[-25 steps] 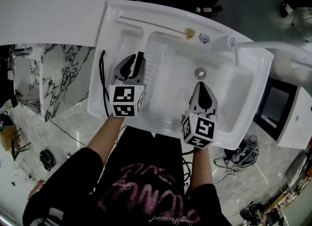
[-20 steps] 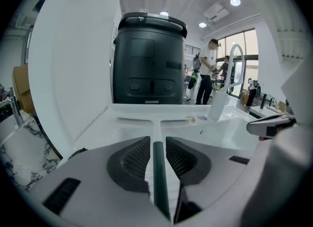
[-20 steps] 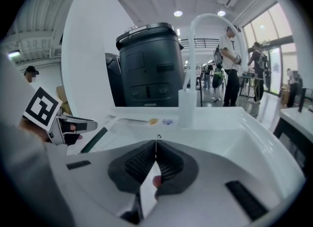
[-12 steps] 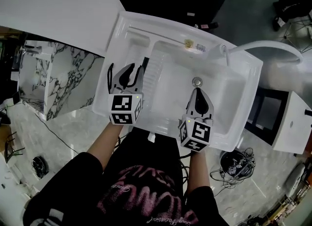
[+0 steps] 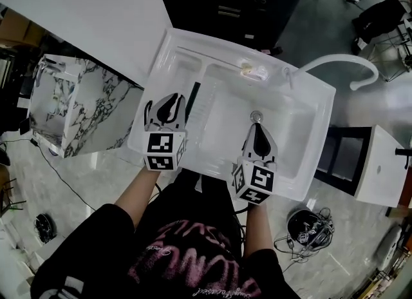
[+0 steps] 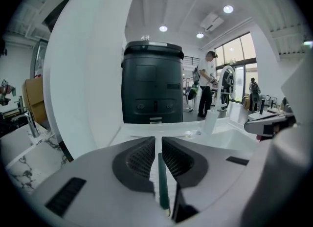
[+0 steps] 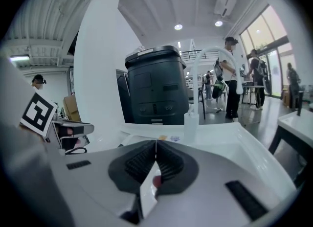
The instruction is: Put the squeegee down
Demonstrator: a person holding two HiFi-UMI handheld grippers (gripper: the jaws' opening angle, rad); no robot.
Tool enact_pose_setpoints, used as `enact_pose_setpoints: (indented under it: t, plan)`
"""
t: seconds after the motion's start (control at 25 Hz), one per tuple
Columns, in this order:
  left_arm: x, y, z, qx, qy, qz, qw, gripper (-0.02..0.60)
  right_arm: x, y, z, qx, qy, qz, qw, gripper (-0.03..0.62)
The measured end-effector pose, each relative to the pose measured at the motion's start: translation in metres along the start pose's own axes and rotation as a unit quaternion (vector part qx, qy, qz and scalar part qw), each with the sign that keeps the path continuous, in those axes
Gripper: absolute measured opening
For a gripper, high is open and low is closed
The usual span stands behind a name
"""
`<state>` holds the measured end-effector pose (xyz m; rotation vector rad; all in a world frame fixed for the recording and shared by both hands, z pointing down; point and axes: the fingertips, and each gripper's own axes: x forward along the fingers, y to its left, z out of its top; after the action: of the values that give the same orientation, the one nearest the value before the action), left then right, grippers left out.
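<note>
Slim dark-green squeegee lies flat on the left drainer of the white moulded sink.
Your left gripper hovers at the sink's near-left edge, jaws a narrow slit apart and gripping nothing. Your right gripper hangs over the basin's near side, jaws pressed together. The squeegee sits just right of the left jaws — pointing toward the far edge, with the white curved tap at the far-right corner.

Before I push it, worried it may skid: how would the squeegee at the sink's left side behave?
The squeegee shows as a thin, straight dark bar, so it is probably stiff and light. The white sink under it looks glossy, so a push would likely slide it easily.
</note>
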<state>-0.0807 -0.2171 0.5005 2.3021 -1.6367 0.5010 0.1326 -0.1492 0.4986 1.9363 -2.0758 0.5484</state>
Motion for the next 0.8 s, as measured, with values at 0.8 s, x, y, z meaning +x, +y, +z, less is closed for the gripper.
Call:
enact_pose_setpoints:
  t: [0.8]
  plan:
    - [-0.049, -0.003, 0.057, 0.017, -0.069, -0.014, 0.9974, 0.023, -0.038, 0.012, 0.065, -0.020, -0.083, -0.005, 0.996, 0.020]
